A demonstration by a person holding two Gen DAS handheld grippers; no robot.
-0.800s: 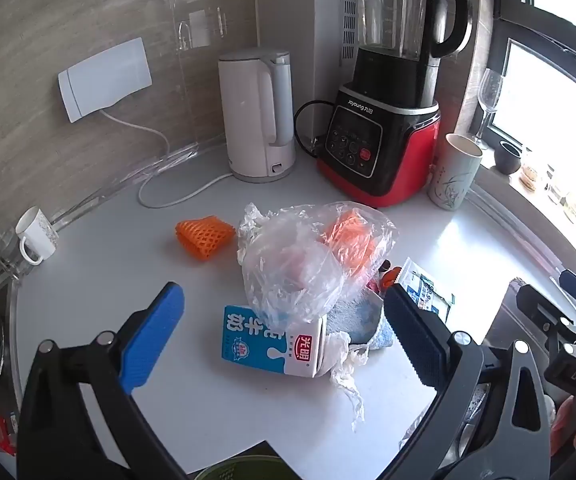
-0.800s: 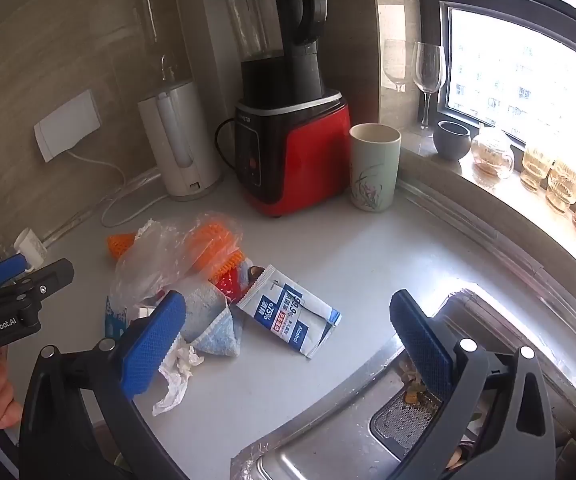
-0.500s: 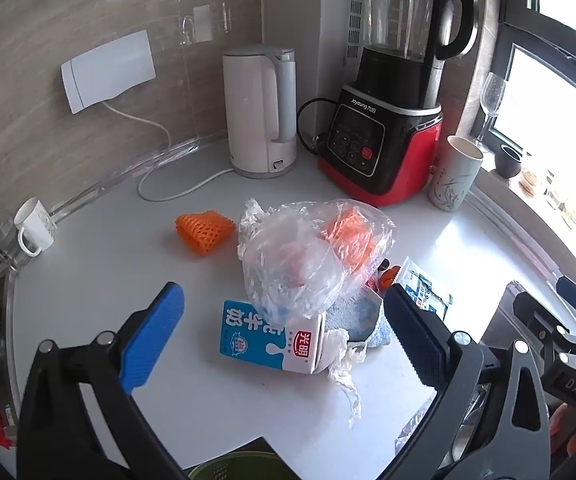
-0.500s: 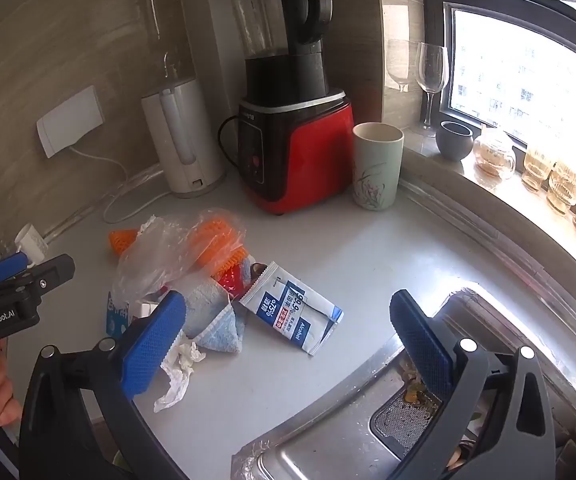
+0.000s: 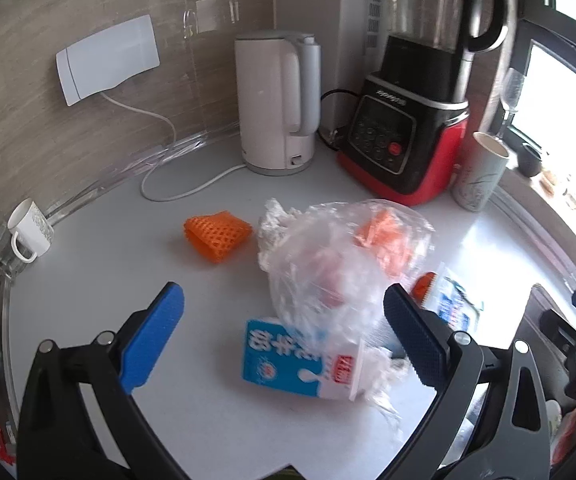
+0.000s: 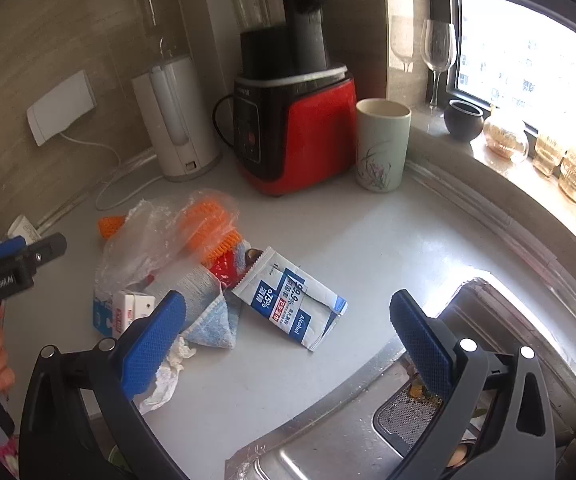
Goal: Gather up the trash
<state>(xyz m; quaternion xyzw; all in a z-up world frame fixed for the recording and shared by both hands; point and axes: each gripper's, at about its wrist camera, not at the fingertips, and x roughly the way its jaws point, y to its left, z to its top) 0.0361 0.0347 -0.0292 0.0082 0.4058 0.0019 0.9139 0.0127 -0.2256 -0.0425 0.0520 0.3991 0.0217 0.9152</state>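
Note:
A heap of trash lies on the white counter. A crumpled clear plastic bag (image 5: 340, 256) with orange netting inside rests over a blue and white milk carton (image 5: 292, 360). A separate orange foam net (image 5: 217, 234) sits to its left. My left gripper (image 5: 283, 332) hovers open just above the carton, nothing between its fingers. In the right wrist view the same bag (image 6: 159, 236) and carton (image 6: 115, 312) lie at left, beside a blue cloth (image 6: 211, 320), a crumpled tissue (image 6: 167, 376) and an alcohol wipe packet (image 6: 292, 300). My right gripper (image 6: 288, 332) stands open above the packet.
At the back stand a white kettle (image 5: 275, 100), a red and black blender (image 5: 412, 120) and a pale cup (image 6: 382, 144). A white mug (image 5: 29, 228) is at far left. A steel sink (image 6: 428, 400) lies at front right. Glasses line the window sill (image 6: 528, 148).
My left gripper has moved forward and lower toward the trash heap, so bag and carton look larger. The right gripper has shifted only slightly closer to the wipe packet.

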